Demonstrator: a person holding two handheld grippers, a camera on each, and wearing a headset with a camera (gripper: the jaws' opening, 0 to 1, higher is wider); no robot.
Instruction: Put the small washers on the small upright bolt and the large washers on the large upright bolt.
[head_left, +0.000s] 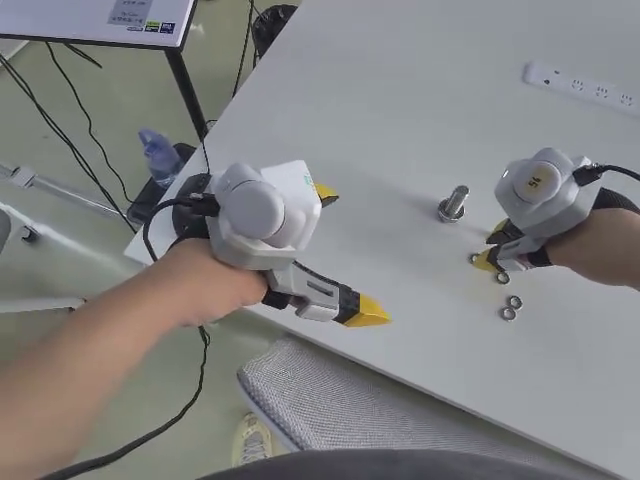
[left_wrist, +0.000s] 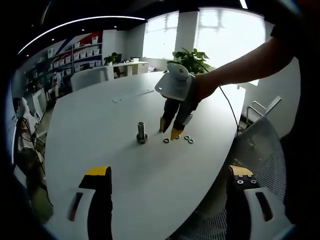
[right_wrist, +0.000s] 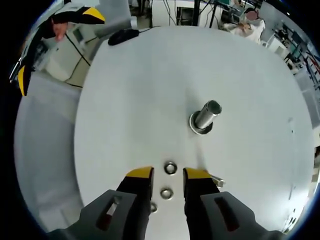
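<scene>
On the white surface (head_left: 400, 100) one bolt (head_left: 453, 205) stands upright, with a ring around its base. The right gripper (head_left: 493, 250) points tips-down just right of the bolt and a little nearer, with its yellow tips at the surface among the loose washers (head_left: 511, 307). In the right gripper view the jaws stand a narrow gap apart and grip nothing. One washer (right_wrist: 170, 168) lies flat just beyond the tips, on the line of the gap. A second washer (right_wrist: 166, 192) lies between the jaws, and a third is half hidden by the left jaw. From there the bolt (right_wrist: 205, 117) stands farther out and to the right, well clear of the tips. A small grey piece beside the right jaw is too unclear to name. The left gripper (head_left: 345, 252) is held in the air at the near left edge of the surface, well apart from bolt and washers. Its jaws are spread wide and empty, as the left gripper view shows.
</scene>
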